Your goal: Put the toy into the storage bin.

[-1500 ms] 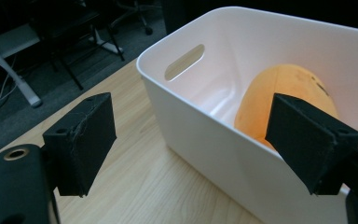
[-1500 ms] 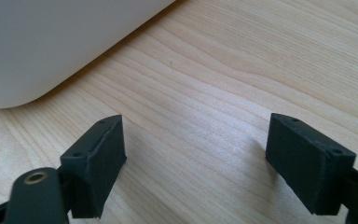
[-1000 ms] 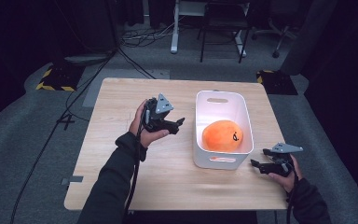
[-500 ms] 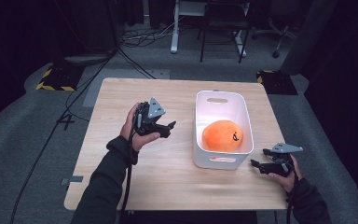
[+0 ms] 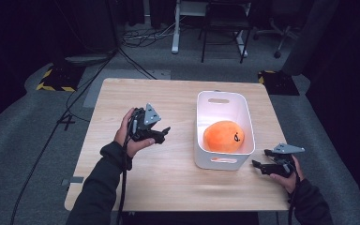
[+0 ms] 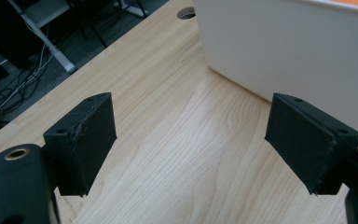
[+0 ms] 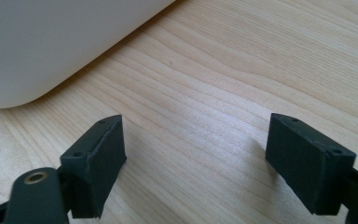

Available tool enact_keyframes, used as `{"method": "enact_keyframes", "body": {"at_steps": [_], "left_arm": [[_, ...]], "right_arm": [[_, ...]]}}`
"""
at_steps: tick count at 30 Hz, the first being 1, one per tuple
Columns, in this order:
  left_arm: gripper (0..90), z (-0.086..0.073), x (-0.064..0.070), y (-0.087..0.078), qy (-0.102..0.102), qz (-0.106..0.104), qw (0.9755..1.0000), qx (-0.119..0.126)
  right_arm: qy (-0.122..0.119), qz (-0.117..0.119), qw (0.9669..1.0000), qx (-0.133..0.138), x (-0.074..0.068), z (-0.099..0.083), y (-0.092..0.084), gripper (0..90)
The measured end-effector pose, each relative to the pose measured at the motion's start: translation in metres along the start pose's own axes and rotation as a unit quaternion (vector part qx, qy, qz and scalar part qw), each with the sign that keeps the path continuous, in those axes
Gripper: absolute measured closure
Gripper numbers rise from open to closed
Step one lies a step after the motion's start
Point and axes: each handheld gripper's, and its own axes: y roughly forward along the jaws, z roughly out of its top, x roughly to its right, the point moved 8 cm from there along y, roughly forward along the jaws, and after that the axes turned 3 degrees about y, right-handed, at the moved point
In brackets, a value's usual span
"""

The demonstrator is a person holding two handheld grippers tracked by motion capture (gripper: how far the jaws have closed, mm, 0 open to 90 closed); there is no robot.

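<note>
A white plastic bin [image 5: 224, 161] stands upright on the light wooden desk [image 5: 168, 173], toward its right half. It is oblong with rounded corners, a slot handle cut into each short end wall, and its long axis runs from the near edge toward the far edge. Inside, toward the near end, lies a round orange plush ball [image 5: 222, 136] with a small dark mark on its right side.

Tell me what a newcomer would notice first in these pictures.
The orange ball in the white bin, right of the table's middle, draws the eye first. Next come the two open, empty grippers: the left gripper held left of the bin, pointing at it, and the right gripper at the bin's near right corner.
</note>
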Motion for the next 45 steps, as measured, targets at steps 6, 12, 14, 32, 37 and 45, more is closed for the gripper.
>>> {"method": "enact_keyframes", "body": {"at_steps": [6, 12, 14, 32, 37, 45], "left_arm": [[16.4, -0.010, 0.001, -0.001, 0.005, 0.001, 0.9999, -0.011], [16.4, -0.020, 0.004, -0.001, 0.003, 0.009, 0.9998, -0.018], [16.4, -0.023, 0.004, -0.001, 0.005, 0.011, 0.9997, -0.019], [16.4, -0.057, 0.012, -0.005, 0.035, 0.013, 0.9971, -0.066], [16.3, -0.065, 0.012, -0.008, 0.047, 0.023, 0.9957, -0.077], [16.4, -0.076, 0.014, -0.011, 0.041, 0.022, 0.9952, -0.086]], "right_arm": [[0.000, 0.000, 1.0000, 0.000, 0.000, 0.000, 0.000, 19.7], [0.000, 0.000, 1.0000, 0.000, 0.000, 0.000, 0.000, 19.7], [0.000, 0.000, 1.0000, 0.000, 0.000, 0.000, 0.000, 19.7], [0.000, 0.000, 1.0000, 0.000, 0.000, 0.000, 0.000, 19.7], [0.000, 0.000, 1.0000, 0.000, 0.000, 0.000, 0.000, 19.7], [0.000, 0.000, 1.0000, 0.000, 0.000, 0.000, 0.000, 19.7]]}}
